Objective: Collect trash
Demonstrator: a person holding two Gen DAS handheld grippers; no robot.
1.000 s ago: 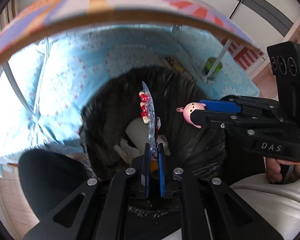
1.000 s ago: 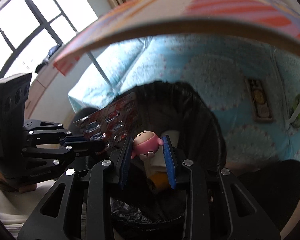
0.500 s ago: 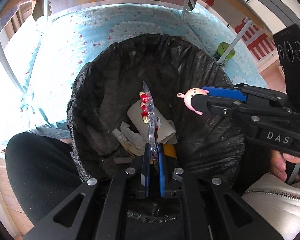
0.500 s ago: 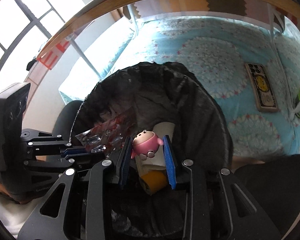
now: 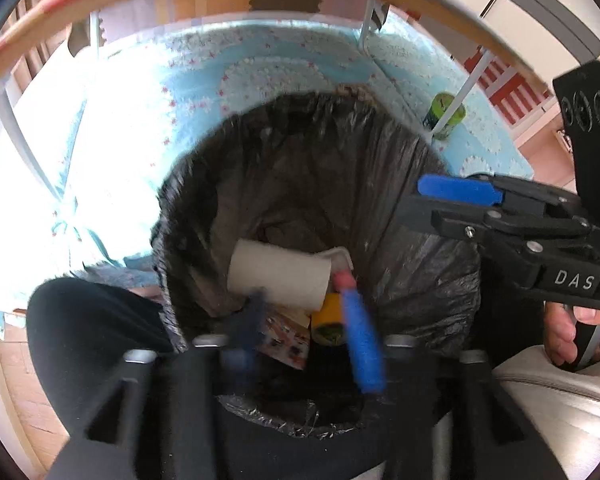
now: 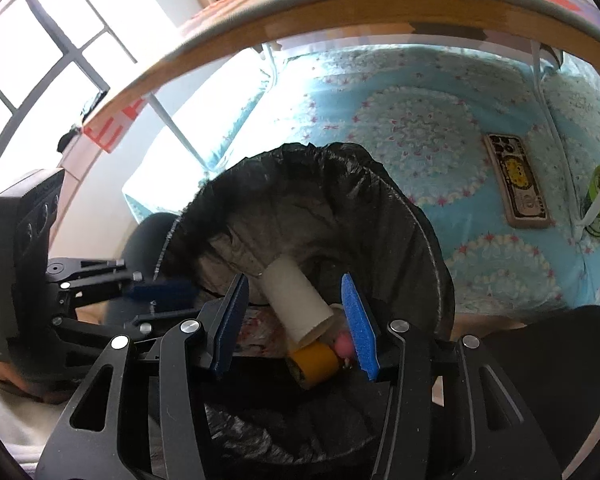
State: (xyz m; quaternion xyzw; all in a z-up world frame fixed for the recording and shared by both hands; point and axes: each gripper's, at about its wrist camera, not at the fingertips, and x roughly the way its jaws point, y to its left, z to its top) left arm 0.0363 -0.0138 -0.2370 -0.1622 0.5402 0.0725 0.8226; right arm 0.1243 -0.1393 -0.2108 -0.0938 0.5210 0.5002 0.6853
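Two hand-held grippers hang over the black bin [image 5: 320,208], and both have just been opening. My left hand-held gripper [image 5: 300,320] had the pill sheet [image 5: 288,338] a moment ago; now its jaws stand apart with nothing between them, and the sheet lies in the bin by the cardboard tube [image 5: 278,274]. My right hand-held gripper [image 6: 296,316] has let go too. The little pink toy [image 6: 344,346] sits down in the bin beside the yellow roll [image 6: 314,364]. I think both bits of trash are now in. The bin stands on a blue flowery floor mat [image 6: 420,140], under the bench edge [image 6: 300,26]. A phone [image 6: 518,180] lies on the mat. A bright window [image 6: 40,60] is at the left.
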